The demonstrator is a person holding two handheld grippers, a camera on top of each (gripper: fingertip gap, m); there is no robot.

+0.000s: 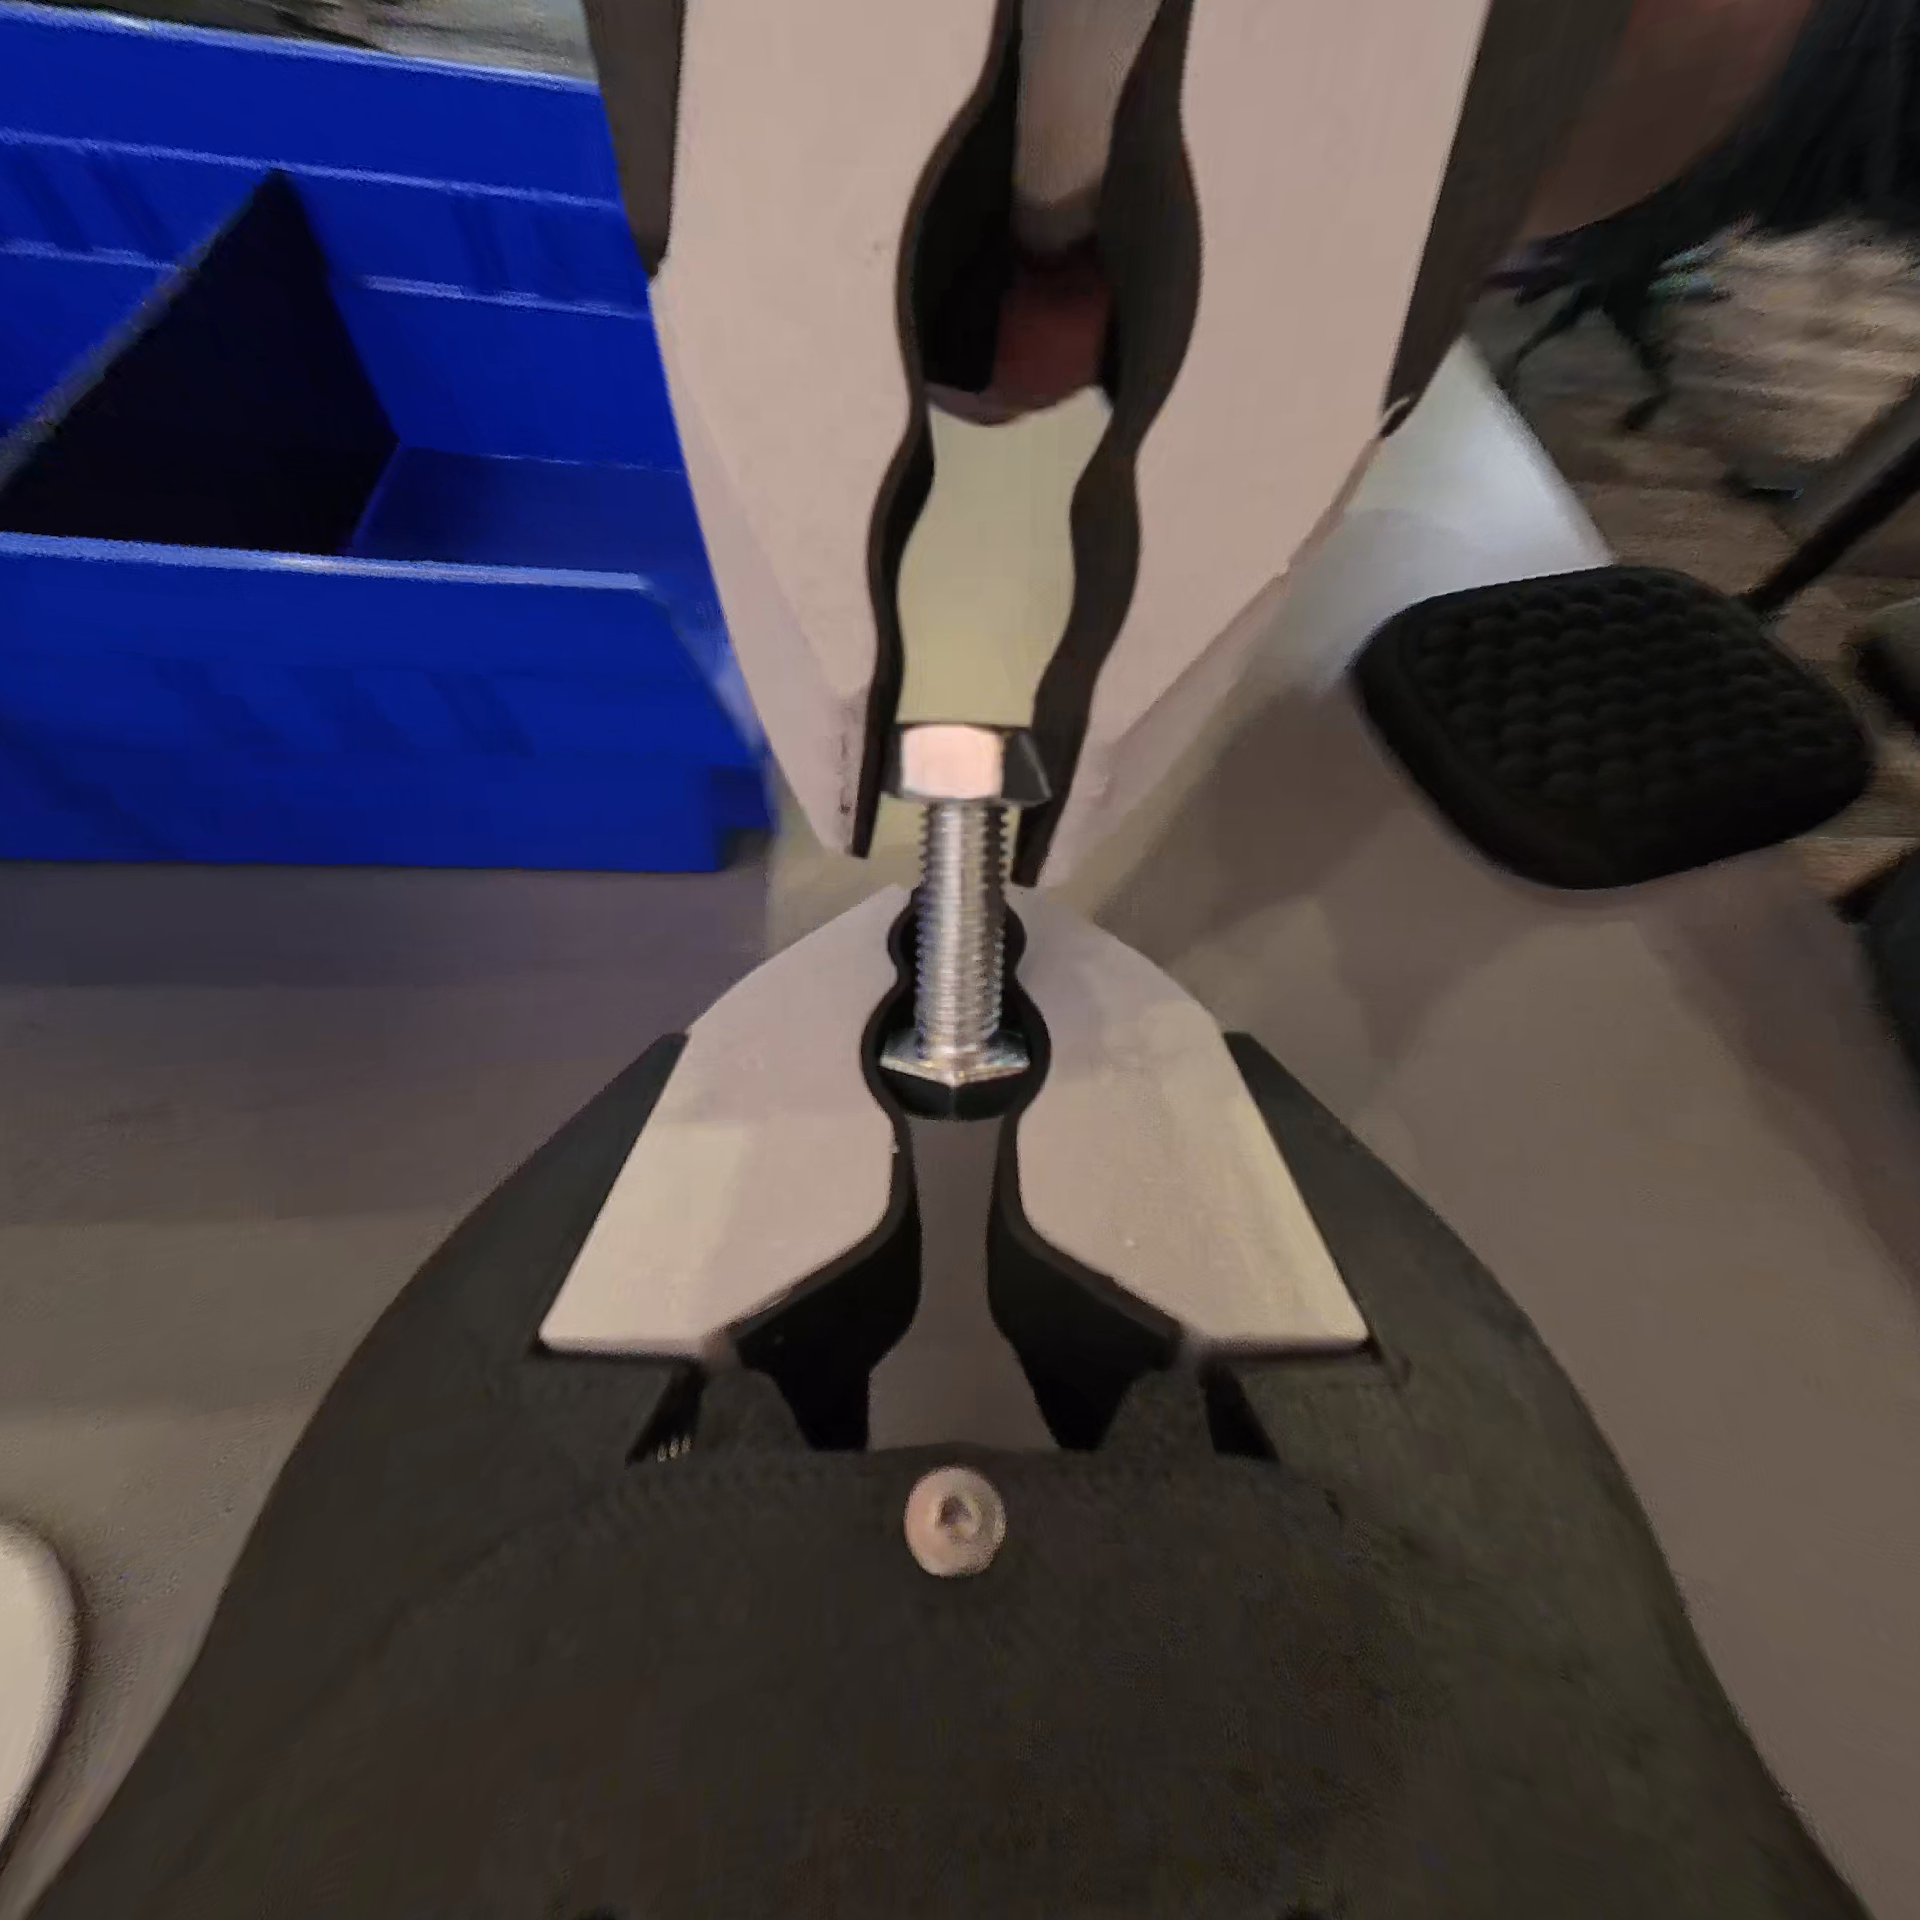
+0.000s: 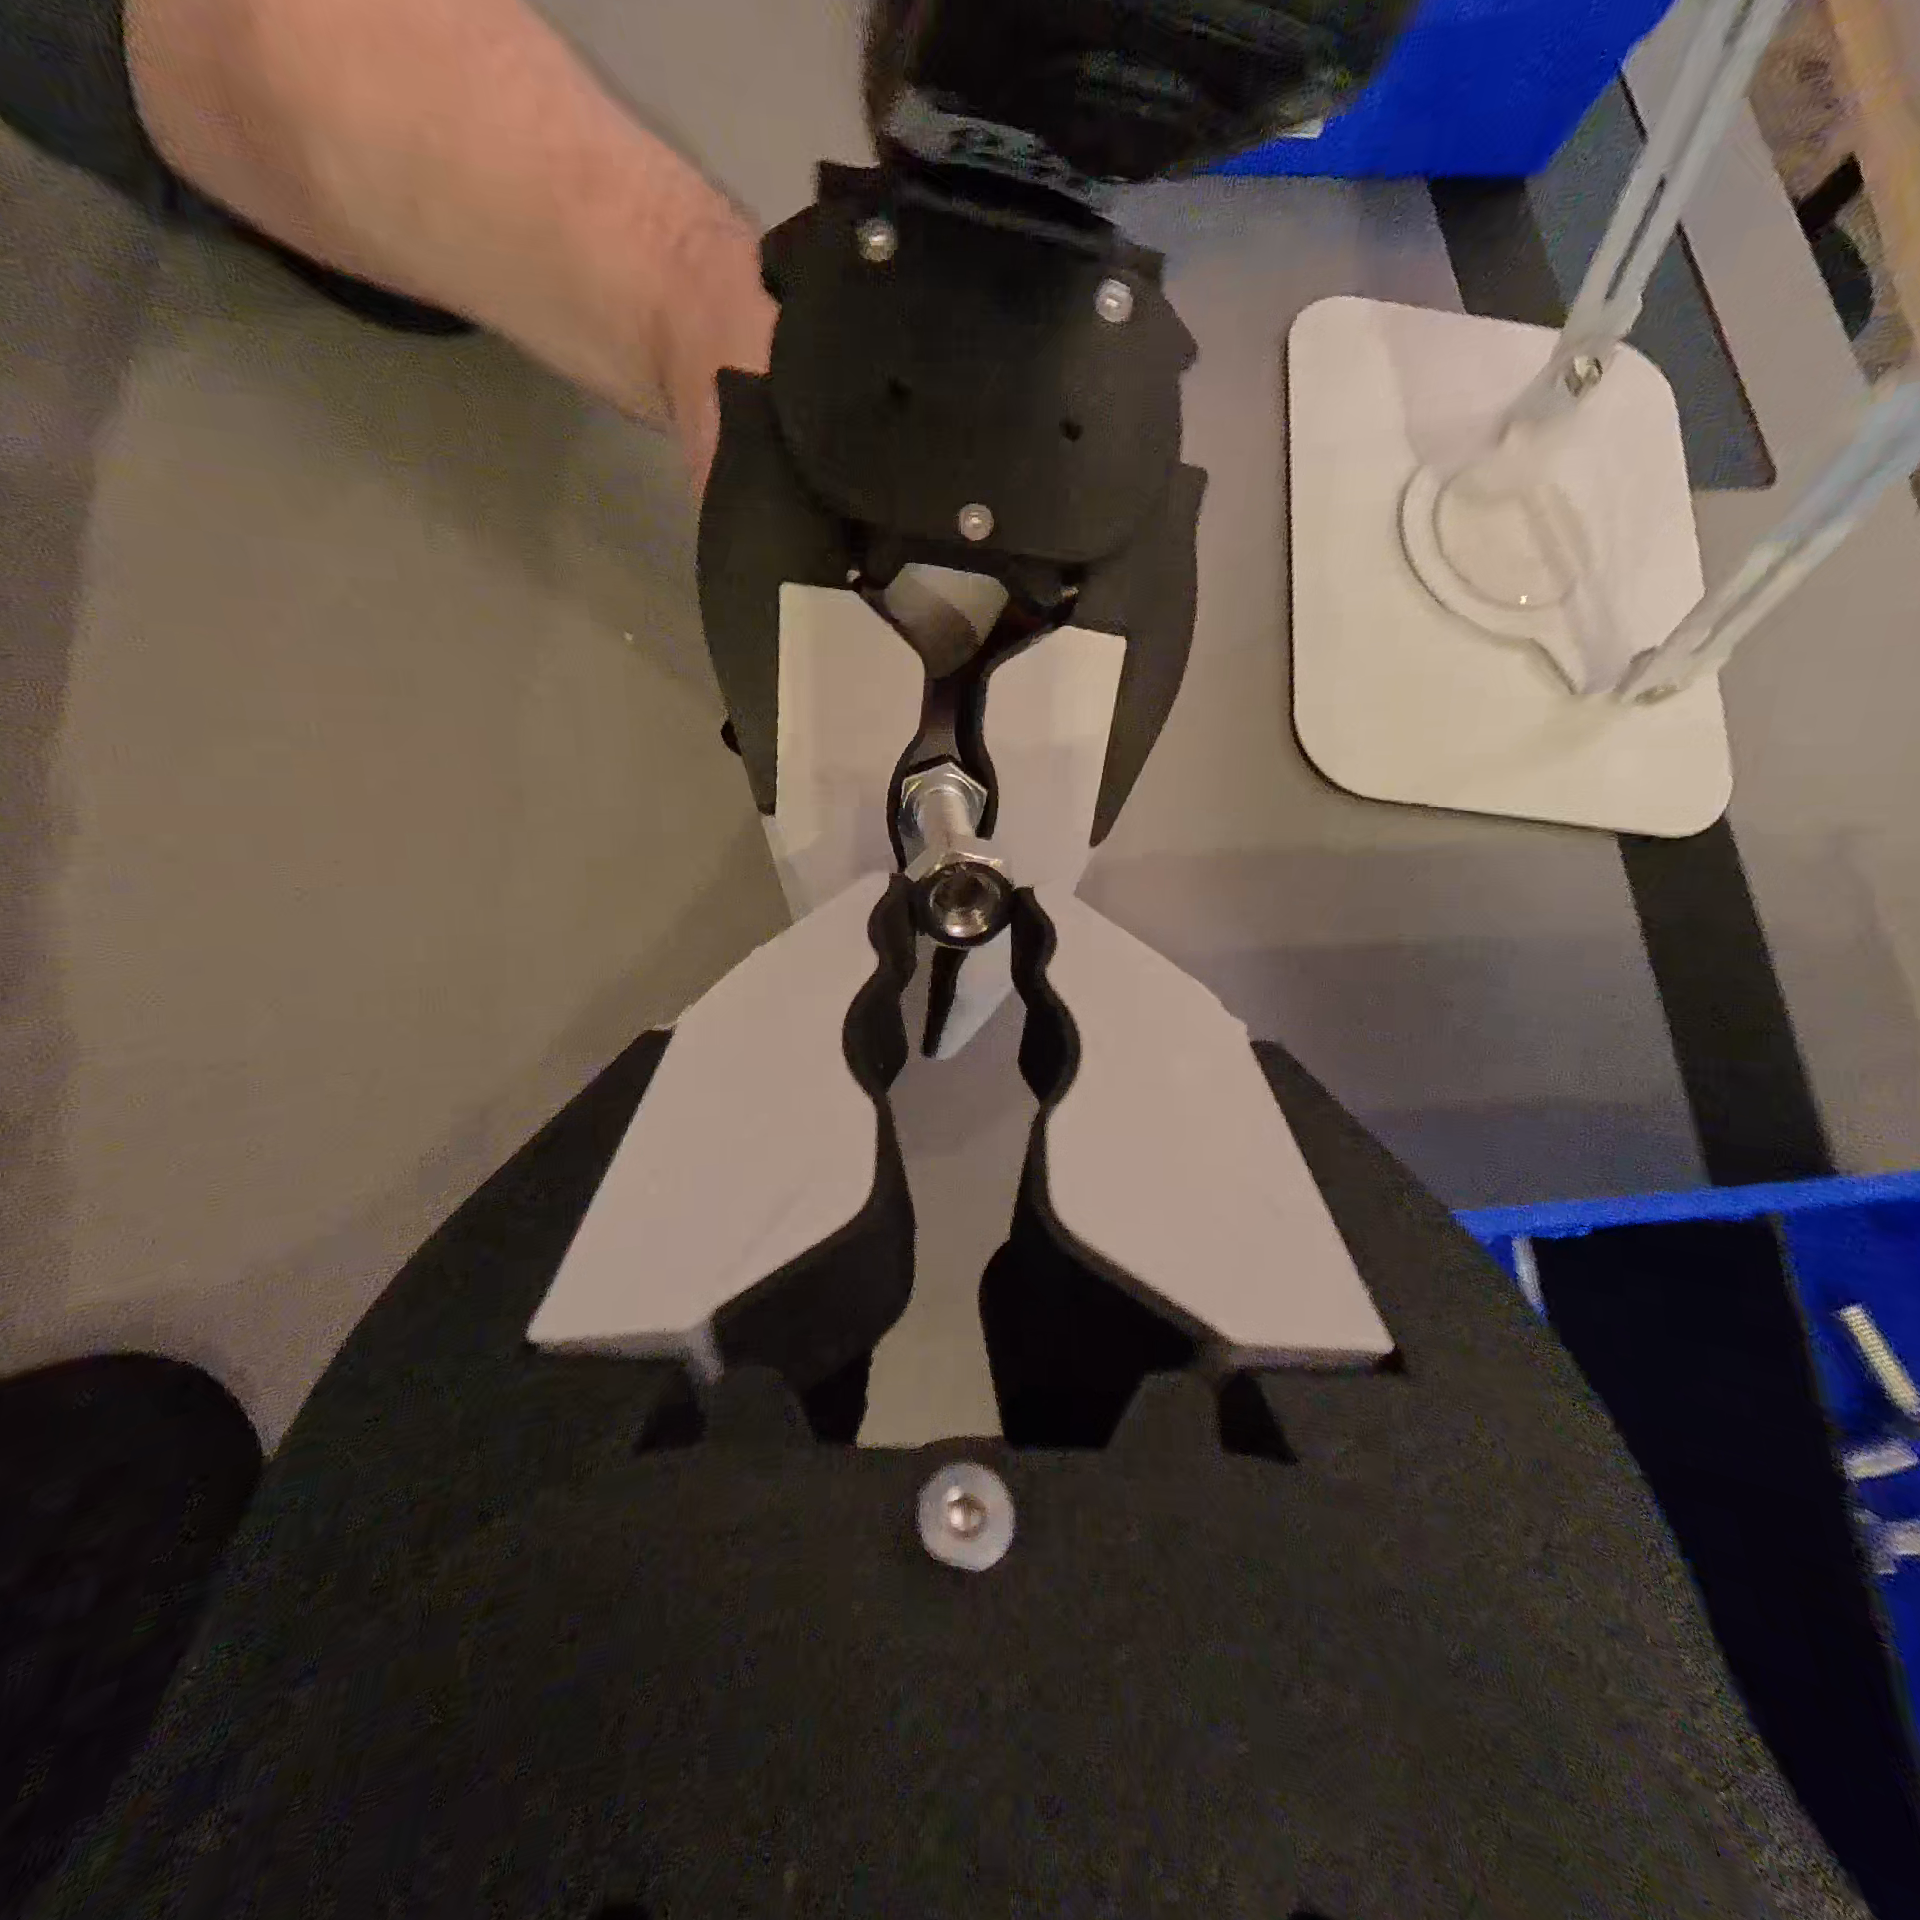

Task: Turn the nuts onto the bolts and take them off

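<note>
Plainly, we find no brand, label or legible writing on anything in either view. We see a grey worktop [image 1: 260, 1195] carrying everything. On it, at the left of the left wrist view, stands a blue bin [image 1: 312, 675] with an inner divider; in the right wrist view a second blue bin [image 2: 1849, 1351] sits at the lower right with a few loose silver fasteners inside, too blurred to sort. A white square stand base [image 2: 1496, 561] with a pale metal post rests on the worktop to the upper right of that view, and a black textured pad [image 1: 1610, 727] lies near the worktop's far edge in the left wrist view.

Our left hand-held gripper [image 1: 958, 997] is clamped on the bolt [image 1: 961, 935]: the hexagonal head sits in a scalloped notch between the pads and the threaded shank points away from the camera, out past the fingertips. From the other side the same gripper [image 2: 940, 821] shows with a person's hand [image 2: 582, 270] behind it.

Our right hand-held gripper [image 2: 961, 920] is closed on the nut [image 2: 958, 904], pinched at the very tips. In the left wrist view that gripper [image 1: 961, 821] comes in from above, tip to tip with the left one, and the nut [image 1: 961, 764] sits on the far end of the bolt's thread, well apart from the bolt head, with bare thread between them.
</note>
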